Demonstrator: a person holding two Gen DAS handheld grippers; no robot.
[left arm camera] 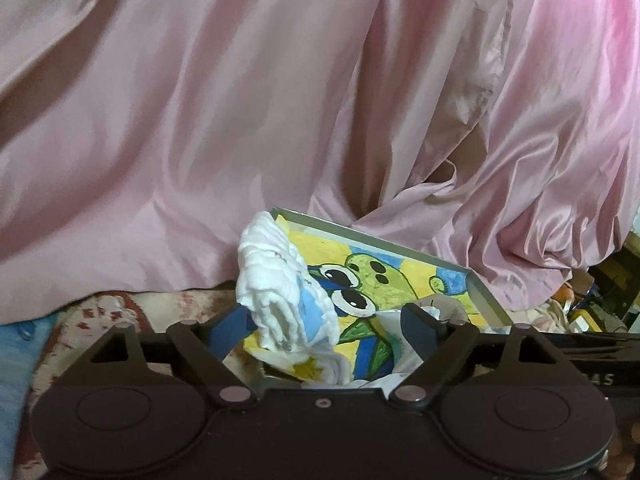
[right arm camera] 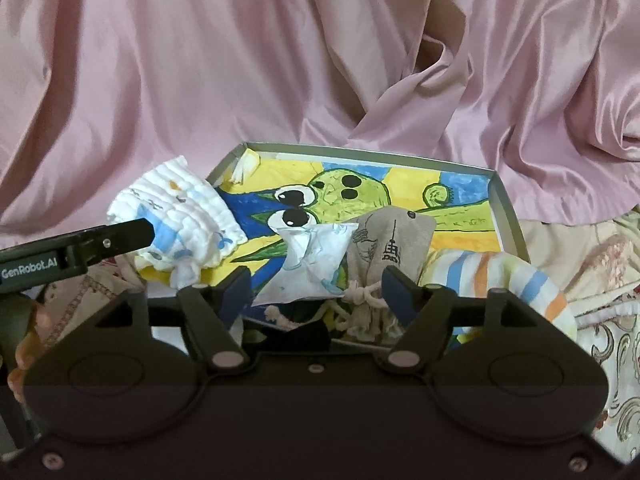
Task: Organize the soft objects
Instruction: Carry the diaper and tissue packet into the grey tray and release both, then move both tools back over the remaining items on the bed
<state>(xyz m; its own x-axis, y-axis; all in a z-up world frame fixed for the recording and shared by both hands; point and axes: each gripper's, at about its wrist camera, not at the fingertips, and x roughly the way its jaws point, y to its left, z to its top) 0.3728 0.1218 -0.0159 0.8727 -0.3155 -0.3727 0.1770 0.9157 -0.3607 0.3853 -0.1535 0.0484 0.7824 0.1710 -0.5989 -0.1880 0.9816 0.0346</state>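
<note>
A shallow grey tray (right arm camera: pixel 506 216) lined with a yellow, blue and green cartoon drawing lies on the bed; it also shows in the left wrist view (left arm camera: pixel 486 300). A crinkled white muslin cloth (left arm camera: pixel 276 292) with blue print lies over the tray's left edge, between the wide-open fingers of my left gripper (left arm camera: pixel 326 326). In the right wrist view the cloth (right arm camera: pixel 180 224) touches the left gripper's fingertip (right arm camera: pixel 136 232). My right gripper (right arm camera: pixel 316 292) is open over a white printed pouch (right arm camera: pixel 312 264) and a beige drawstring bag (right arm camera: pixel 380 248). A striped cloth (right arm camera: pixel 504 280) hangs over the tray's right front corner.
A pink satin sheet (right arm camera: pixel 280 60) drapes behind the tray and fills the background in both views. A floral patterned bedcover (right arm camera: pixel 600 280) lies under and around the tray. Cluttered objects (left arm camera: pixel 600 292) sit at the far right of the left wrist view.
</note>
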